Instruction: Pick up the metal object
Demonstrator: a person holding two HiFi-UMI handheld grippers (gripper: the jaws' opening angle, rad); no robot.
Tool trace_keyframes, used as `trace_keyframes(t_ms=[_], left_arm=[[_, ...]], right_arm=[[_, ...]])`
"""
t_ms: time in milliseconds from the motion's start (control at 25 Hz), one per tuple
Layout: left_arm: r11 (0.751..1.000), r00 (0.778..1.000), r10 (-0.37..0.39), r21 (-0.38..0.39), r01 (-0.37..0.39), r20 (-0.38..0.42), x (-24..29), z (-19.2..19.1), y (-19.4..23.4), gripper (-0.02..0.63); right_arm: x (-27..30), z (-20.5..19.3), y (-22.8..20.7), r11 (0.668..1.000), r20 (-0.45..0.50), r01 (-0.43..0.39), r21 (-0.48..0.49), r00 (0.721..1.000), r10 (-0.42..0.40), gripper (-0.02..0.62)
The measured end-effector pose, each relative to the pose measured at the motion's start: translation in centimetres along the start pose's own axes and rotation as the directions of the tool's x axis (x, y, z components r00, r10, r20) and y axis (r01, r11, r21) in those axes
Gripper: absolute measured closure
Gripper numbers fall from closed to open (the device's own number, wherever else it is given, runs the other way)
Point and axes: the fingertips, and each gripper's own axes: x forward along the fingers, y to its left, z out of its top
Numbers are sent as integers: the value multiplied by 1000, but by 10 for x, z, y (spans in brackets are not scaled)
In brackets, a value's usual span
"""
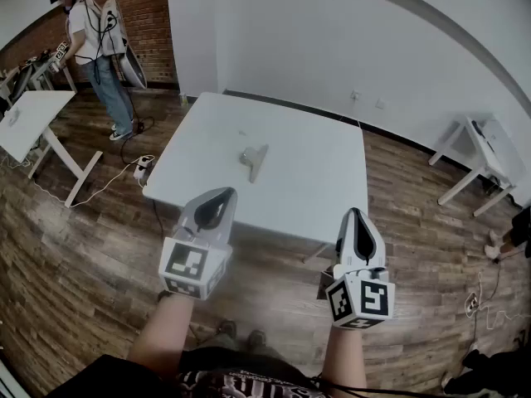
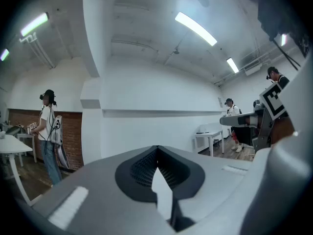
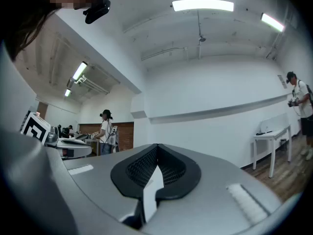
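Head view puts the metal object near the middle of the white bench, well apart from both tools; its shape is hard to make out, perhaps wedge-like. You hold your left tongs and right tongs by the bench's near edge, each pressed together on nothing.

The left gripper and right gripper are smooth grey tapered shells, each with a dark teardrop recess on top and a white cube of black square markers at the rear. Black ribbed pads line the jaws. The person wears a dark patterned top, crossed by a thin black cable.
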Motion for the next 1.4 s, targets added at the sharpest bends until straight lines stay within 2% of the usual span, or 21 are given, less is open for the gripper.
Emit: trace_keyframes(t_ms=[600, 960, 1400], left_arm=[[997, 997, 78, 12, -78, 6, 3, 4, -3, 606], [994, 994, 112, 1, -112, -7, 13, -7, -1, 606], [997, 997, 74, 1, -74, 0, 100, -17, 55, 606]], right_arm=[[9, 1, -18, 999, 8, -52, 5, 999, 52, 584], [30, -8, -28, 996, 1, -88, 17, 996, 88, 584], [122, -17, -33, 998, 11, -58, -22, 998, 59, 584]])
